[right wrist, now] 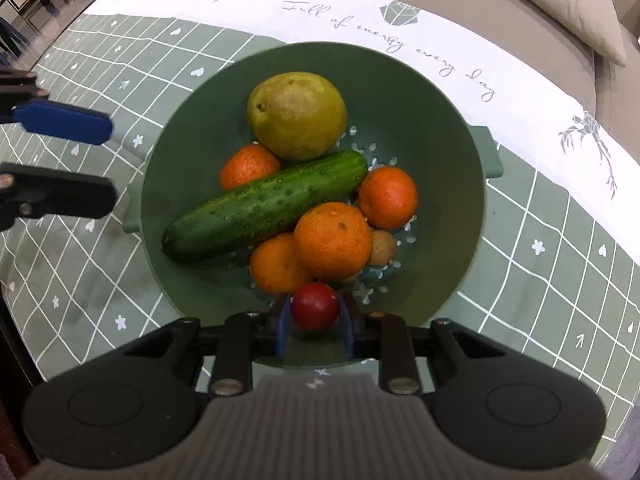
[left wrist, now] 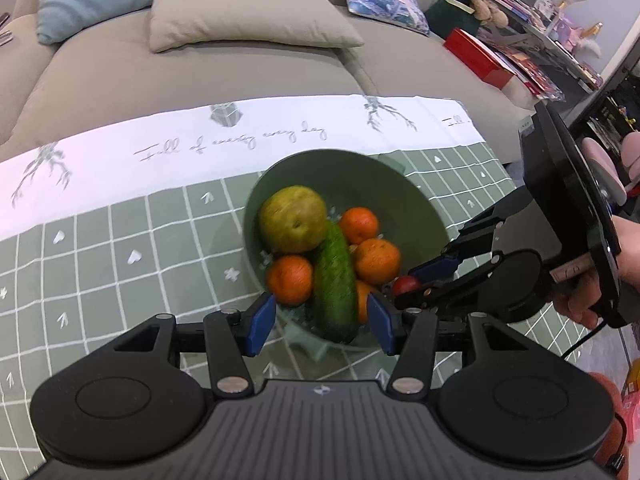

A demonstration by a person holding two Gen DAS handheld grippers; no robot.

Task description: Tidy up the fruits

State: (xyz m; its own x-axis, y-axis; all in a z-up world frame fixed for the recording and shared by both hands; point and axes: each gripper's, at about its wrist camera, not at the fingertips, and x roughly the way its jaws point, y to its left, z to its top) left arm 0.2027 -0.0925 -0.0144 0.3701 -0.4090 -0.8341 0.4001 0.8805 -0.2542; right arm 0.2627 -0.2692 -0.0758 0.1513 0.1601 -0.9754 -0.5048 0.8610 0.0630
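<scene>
A green colander bowl (right wrist: 448,152) stands on the table and shows in both views (left wrist: 400,188). It holds a yellow-green pear (right wrist: 296,114), a cucumber (right wrist: 264,204), several oranges (right wrist: 334,240) and a small brown fruit (right wrist: 383,247). My right gripper (right wrist: 314,320) is shut on a small red fruit (right wrist: 314,306) just above the bowl's near rim; it also shows in the left wrist view (left wrist: 416,284). My left gripper (left wrist: 322,318) is open and empty over the bowl's near edge, with the cucumber (left wrist: 334,284) end between its fingers; it appears at the left of the right wrist view (right wrist: 106,160).
The table carries a green checked cloth (left wrist: 100,260) with a white printed border (right wrist: 400,20). A beige sofa (left wrist: 200,72) with cushions lies behind it. Red boxes and clutter (left wrist: 480,56) sit at the far right.
</scene>
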